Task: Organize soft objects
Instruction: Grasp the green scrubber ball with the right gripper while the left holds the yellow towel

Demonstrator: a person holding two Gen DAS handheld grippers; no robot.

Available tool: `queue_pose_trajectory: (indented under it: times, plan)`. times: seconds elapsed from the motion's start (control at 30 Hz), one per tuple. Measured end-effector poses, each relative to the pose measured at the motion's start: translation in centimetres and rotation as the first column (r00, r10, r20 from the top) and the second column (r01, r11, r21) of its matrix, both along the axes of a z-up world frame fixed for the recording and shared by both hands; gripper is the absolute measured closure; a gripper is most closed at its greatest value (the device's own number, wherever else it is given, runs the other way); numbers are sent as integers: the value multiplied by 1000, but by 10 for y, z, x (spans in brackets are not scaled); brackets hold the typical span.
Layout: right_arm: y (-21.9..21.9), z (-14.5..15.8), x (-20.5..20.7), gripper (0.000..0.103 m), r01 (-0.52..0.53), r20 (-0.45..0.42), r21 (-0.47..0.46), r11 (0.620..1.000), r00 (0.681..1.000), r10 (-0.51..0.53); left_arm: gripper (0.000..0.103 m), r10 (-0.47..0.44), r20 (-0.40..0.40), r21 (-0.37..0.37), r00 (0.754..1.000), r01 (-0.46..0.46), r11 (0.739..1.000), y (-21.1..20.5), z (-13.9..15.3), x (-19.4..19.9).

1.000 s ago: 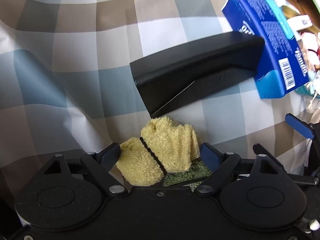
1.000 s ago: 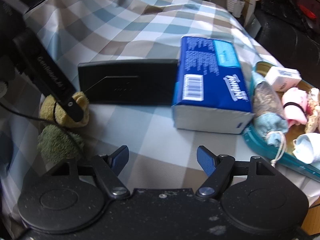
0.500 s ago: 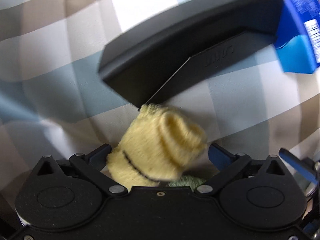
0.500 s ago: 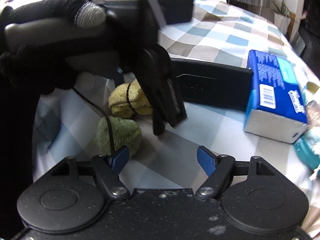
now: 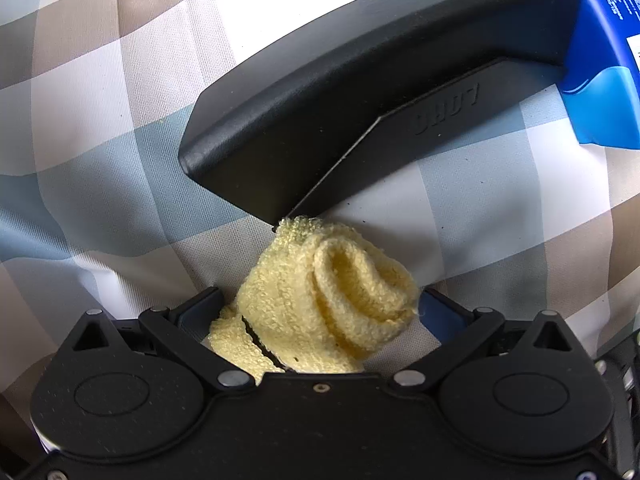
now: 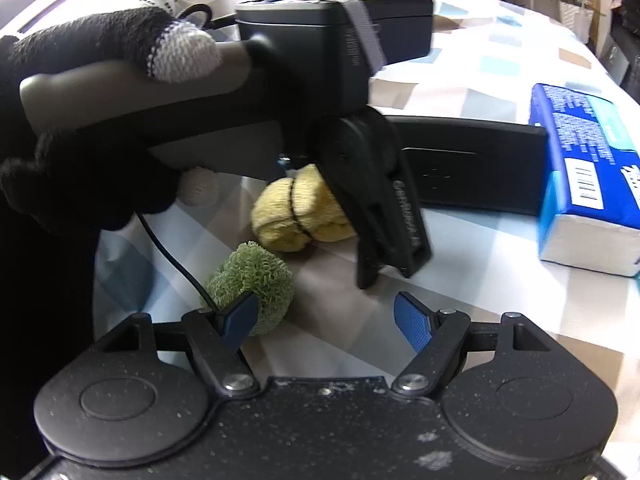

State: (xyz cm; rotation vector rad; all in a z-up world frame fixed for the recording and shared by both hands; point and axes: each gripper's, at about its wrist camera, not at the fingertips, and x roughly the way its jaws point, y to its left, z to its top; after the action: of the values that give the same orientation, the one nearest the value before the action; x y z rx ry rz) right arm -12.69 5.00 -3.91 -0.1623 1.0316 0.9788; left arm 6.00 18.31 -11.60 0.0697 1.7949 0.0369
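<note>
- The left tongs [image 5: 320, 312] point steeply down at the checked surface [image 5: 100, 128], jaws at their widest. They have just been opening; the yellow roll [image 5: 320, 304] lies between them, and the pads appear clear of it.
- The yellow roll, bound by a dark band, rests on the surface just in front of the black case [image 5: 360, 92], its top edge touching or nearly touching the case's near corner.
- From the right wrist view, a green roll [image 6: 252, 280] sits on the surface just beside the yellow roll [image 6: 296, 208], nearer the camera.
- The right tongs [image 6: 326, 322] hang about half open over the surface with nothing between the jaws; the left pad overlaps the green roll in view, and contact cannot be told.
- A gloved hand [image 6: 80, 120] carries the left tool above both rolls.
- A blue tissue pack [image 6: 588, 168] stands at the case's right end.
- Judged progress: two rolls look set down in front of the case; whether more soft things remain to be placed cannot be seen here.
</note>
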Motion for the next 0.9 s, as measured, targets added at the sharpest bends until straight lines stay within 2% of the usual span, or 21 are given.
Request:
queue_pose_trajectory:
  times: [0.13,0.3,0.53,0.67,0.8,0.9]
  plan:
    - [8,-1,-9,23,-63,-21,21,998,998,63,2,1,17,5,1000,-2,1000,-6,-3,-4]
    - [24,-1,-28,23,-120,15,21,993,993,120,2,0,40,4,999,0,1000,-9,-2,-12]
    - [37,-6,-25,23,-100,-24,60,993,994,102,2,-5,80,8,997,4,1000,-13,9,-27]
    - [41,-7,-24,24,-116,-3,103,988,993,117,2,-10,101,-2,995,10,1000,-11,11,-34]
    - [49,-15,-23,32,-156,-29,150,976,986,162,2,-13,104,-14,995,15,1000,-10,13,-39]
    - [52,-25,-18,48,-178,-113,188,966,973,201,2,-15,104,-16,995,16,1000,-8,13,-39]
